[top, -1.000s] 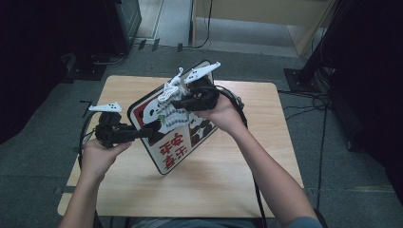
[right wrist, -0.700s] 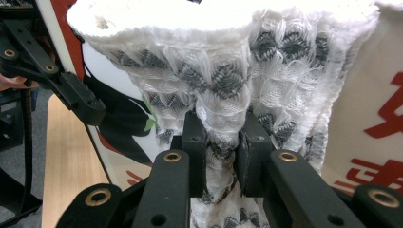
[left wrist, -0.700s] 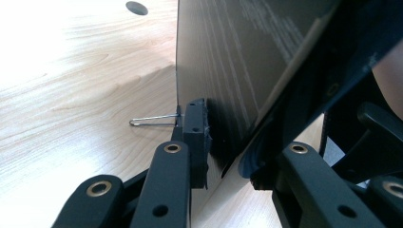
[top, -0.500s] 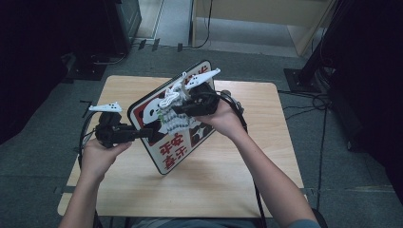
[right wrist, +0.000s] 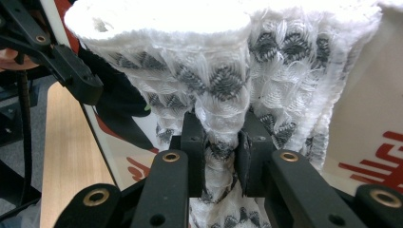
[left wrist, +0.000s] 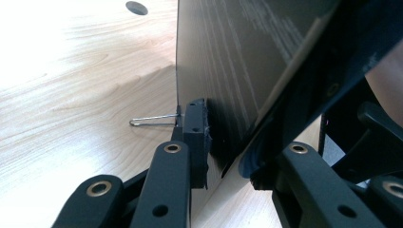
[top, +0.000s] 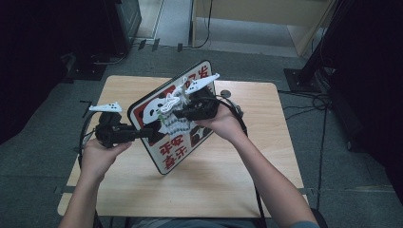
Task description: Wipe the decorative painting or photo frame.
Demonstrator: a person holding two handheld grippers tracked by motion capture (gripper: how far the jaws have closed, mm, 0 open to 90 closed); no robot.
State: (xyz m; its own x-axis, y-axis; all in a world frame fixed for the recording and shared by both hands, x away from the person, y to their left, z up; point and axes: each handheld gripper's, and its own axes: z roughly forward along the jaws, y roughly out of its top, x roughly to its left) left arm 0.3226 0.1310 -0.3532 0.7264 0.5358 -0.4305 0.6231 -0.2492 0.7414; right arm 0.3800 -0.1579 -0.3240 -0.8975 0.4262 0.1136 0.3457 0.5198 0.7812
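Little has moved since a second ago: the sign (top: 168, 126) stays tilted on edge over the table (top: 237, 175), long axis running from near left to far right, printed face toward the person. Left gripper (top: 145, 134) fingers pinch its left edge; right gripper (top: 178, 114) fingers pinch a white cloth (right wrist: 223, 95) against its face.

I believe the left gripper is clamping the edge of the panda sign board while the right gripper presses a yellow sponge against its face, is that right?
Not quite: the right gripper holds no yellow sponge. Its jaws are shut on a white cloth with a grey pattern, as the right gripper view shows. The rest stands: the left gripper clamps the edge of the panda sign board, and the cloth is against its face.
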